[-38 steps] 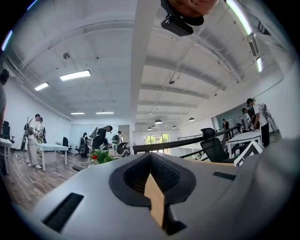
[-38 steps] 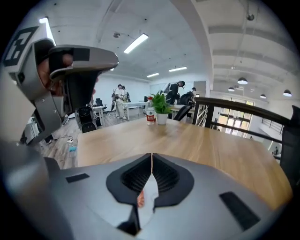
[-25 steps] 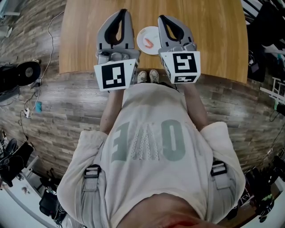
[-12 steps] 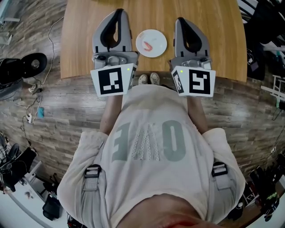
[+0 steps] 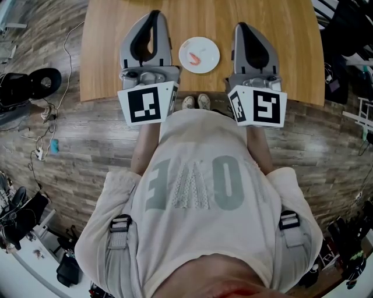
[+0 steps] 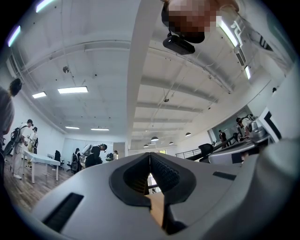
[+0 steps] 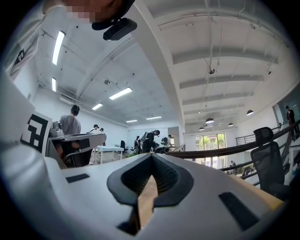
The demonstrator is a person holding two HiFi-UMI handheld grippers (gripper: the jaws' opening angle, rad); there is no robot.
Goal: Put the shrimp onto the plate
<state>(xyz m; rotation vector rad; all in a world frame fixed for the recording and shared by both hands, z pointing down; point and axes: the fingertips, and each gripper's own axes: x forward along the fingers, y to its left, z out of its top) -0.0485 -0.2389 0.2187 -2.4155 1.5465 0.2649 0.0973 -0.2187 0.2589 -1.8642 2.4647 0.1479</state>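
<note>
1. Left tongs (image 5: 153, 14): closed, with nothing held. In the left gripper view (image 6: 150, 158) the two ribbed pads meet along one line, and only a sliver of wood shows through the opening below them.
2. Right tongs (image 5: 240, 25): closed, likewise empty. In the right gripper view (image 7: 151, 160) the pads are pressed together with the same strip of wood showing beneath.
3. Position: both tools are held over the bench (image 5: 285, 52) and point away from the person. The left tool is to the left of the plate (image 5: 208, 45) and the right tool to its right. Neither touches the plate.
4. Shrimp (image 5: 197, 57): small, orange-pink and curved. It lies on the plate, roughly at its middle, apart from both tongs.
5. Plate: white and round. It sits flat on the wooden bench near the edge closest to the person, between the two tools.
6. Marker cubes: the left cube (image 5: 145, 105) and the right cube (image 5: 261, 106) sit at the near ends of the tools, over the bench edge.
7. Person: wears a light shirt (image 5: 195, 186). The shoes (image 5: 195, 102) show at the bench edge, just below the plate. The plank floor (image 5: 81, 145) surrounds the bench.
8. Background in both gripper views: a large room with ceiling strip lights and people standing well off. An office chair (image 7: 267, 159) is at the right of the right gripper view.
</note>
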